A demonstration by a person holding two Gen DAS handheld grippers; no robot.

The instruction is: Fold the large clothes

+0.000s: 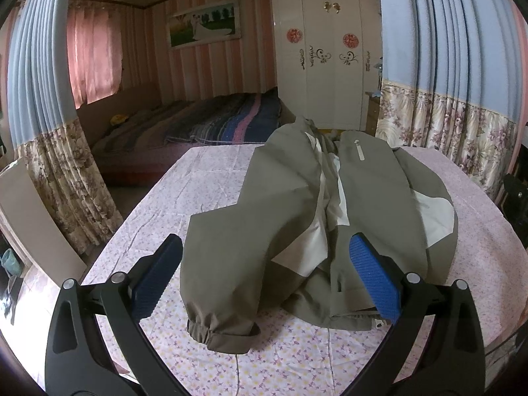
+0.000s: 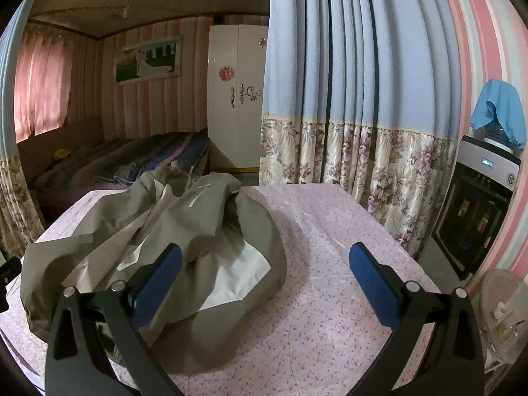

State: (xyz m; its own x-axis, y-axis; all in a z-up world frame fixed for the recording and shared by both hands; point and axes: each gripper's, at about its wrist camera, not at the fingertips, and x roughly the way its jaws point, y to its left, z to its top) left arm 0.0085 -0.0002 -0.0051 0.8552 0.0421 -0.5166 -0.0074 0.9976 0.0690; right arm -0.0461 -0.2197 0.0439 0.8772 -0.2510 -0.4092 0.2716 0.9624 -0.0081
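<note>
Olive-green jacket [image 1: 297, 204], pale lining exposed, lies crumpled on the table's floral cloth [image 1: 204, 178]. Left gripper [image 1: 265, 277]: released, jaws wide above the jacket. Right gripper [image 2: 265, 283]: released, empty, beside the jacket.

On the table [image 2: 330, 231], under its pink flowered cloth, the olive jacket [image 1: 297, 198] lies heaped over the middle and toward the far edge, with its cuffed sleeve [image 1: 217, 326] reaching to the near edge. Bare cloth runs along the left edge up to the far left corner, and the right half, seen from the right wrist camera, is bare out to the right edge. Curtains [image 2: 356, 99] hang close behind the far right corner. A water dispenser [image 2: 478, 208] and a fan [image 2: 505, 313] stand off the right edge.
</note>
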